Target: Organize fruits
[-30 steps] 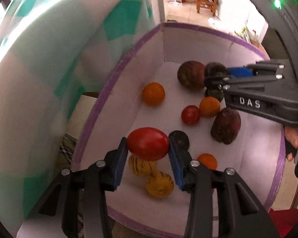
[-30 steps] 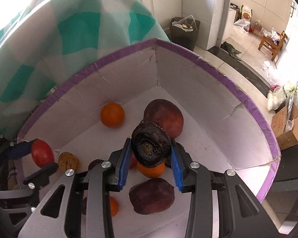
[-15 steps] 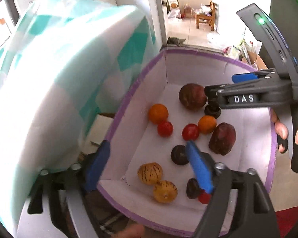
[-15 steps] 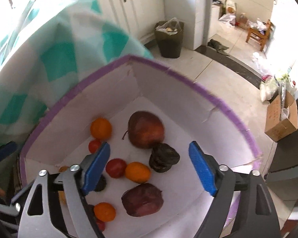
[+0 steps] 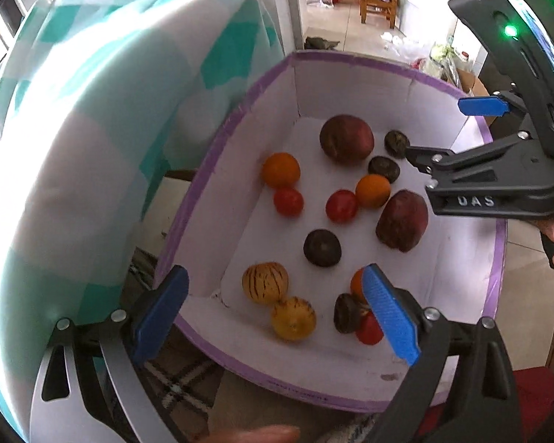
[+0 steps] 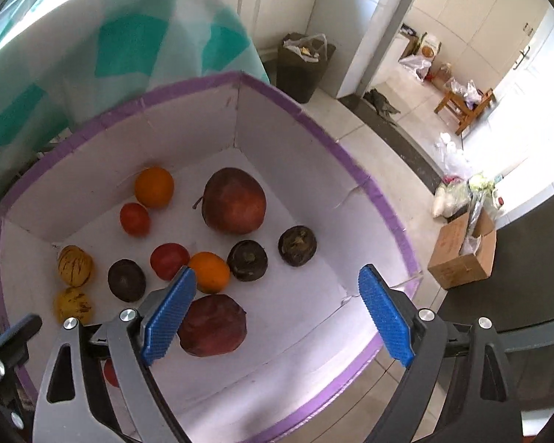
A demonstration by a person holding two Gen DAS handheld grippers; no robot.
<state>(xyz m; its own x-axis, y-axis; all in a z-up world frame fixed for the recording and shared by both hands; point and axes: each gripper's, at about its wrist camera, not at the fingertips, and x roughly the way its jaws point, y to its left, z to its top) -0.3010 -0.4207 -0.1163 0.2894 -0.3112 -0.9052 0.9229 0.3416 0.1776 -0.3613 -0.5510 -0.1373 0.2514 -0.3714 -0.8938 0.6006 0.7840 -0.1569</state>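
A white box with a purple rim (image 5: 351, 59) (image 6: 314, 118) holds several fruits. Among them are a big dark red apple (image 5: 346, 139), a second one (image 6: 212, 326), oranges, dark round fruits and two striped yellow ones (image 5: 265, 282). My left gripper (image 5: 271, 277) hangs over the box's near end, its jaws still opening with nothing gripped between them. A red tomato (image 5: 288, 202) lies beside an orange (image 5: 280, 170). My right gripper (image 6: 277, 275) (image 5: 447, 129) is over the box's right side, jaws also opening and empty. A dark wrinkled fruit (image 6: 297, 245) lies loose on the floor of the box.
A table draped in a teal-checked cloth (image 5: 92, 110) presses against the box's left side. Tiled floor lies beyond, with a waste bin (image 6: 303, 62), a small cardboard carton (image 6: 465, 254) and a wooden chair (image 5: 378, 3). A person's fingers (image 5: 552, 236) hold the right gripper's handle.
The left gripper let go of the red tomato, which now lies by the orange. The right gripper dropped the dark wrinkled fruit into the box. Both jaws spread wide and drew back slightly.
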